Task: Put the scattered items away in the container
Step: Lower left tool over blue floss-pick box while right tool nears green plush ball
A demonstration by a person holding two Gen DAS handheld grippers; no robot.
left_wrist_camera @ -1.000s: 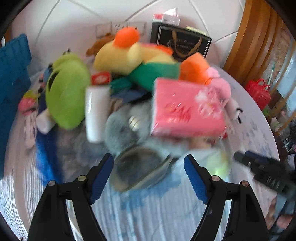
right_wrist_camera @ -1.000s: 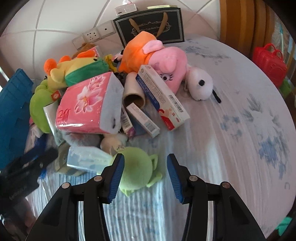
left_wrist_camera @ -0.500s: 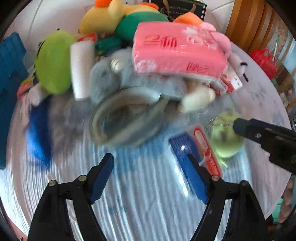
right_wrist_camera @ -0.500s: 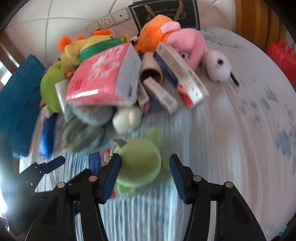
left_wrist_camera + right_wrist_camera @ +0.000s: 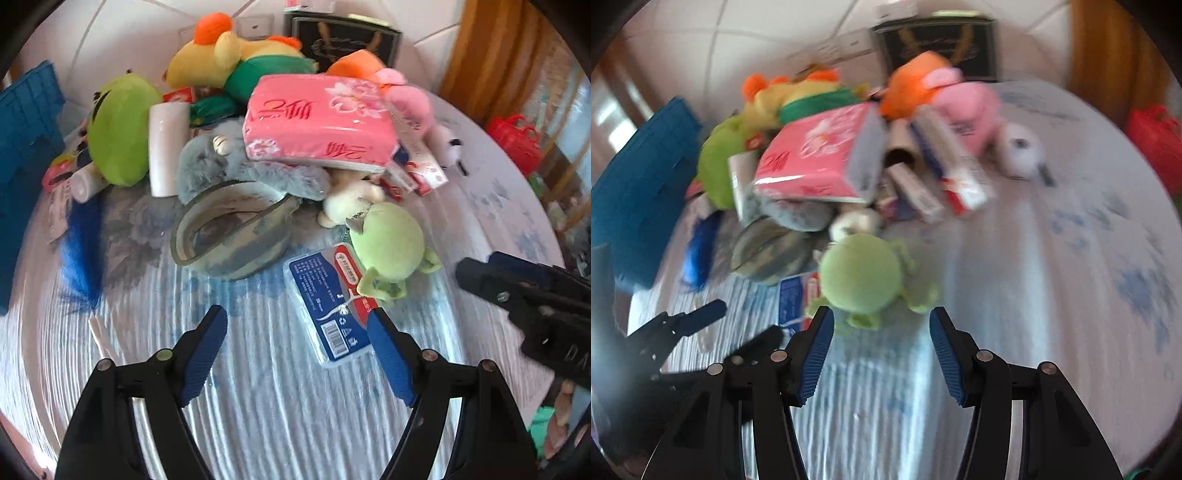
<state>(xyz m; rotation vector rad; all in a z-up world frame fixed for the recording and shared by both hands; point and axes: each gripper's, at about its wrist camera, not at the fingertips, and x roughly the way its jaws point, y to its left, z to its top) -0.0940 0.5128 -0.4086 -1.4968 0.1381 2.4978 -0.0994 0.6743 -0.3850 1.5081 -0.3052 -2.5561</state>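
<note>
Hovering above the striped cloth point(image 5: 280, 413), the left gripper point(image 5: 297, 332) has its jaws spread wide with nothing between them. The blue card pack point(image 5: 325, 299) lies flat on the cloth just ahead of it, its near corner close to the right-hand fingertip, though I cannot tell whether they touch. The small green frog toy point(image 5: 388, 243) rests partly on the far end of that pack.

The right gripper point(image 5: 881, 328) hangs just short of the frog toy point(image 5: 862, 275), jaws parted to a medium width and empty; the toy's feet sit right at the fingertips but not between the pads. This view is blurred.

Behind the pack, the grey-green cap point(image 5: 232, 236) lies open side up. Beyond the cap is the heap: a pink tissue pack point(image 5: 317, 122) on top of a grey furry toy point(image 5: 229, 166), a white roll point(image 5: 166, 147), a lime green plush point(image 5: 118, 129), a yellow and green plush point(image 5: 236, 55) and a pink pig point(image 5: 410, 107).

The blue crate point(image 5: 26, 122) stands far left of the pack, at the cloth's edge. A blue feather point(image 5: 81, 251) lies between the crate and the cap.
</note>
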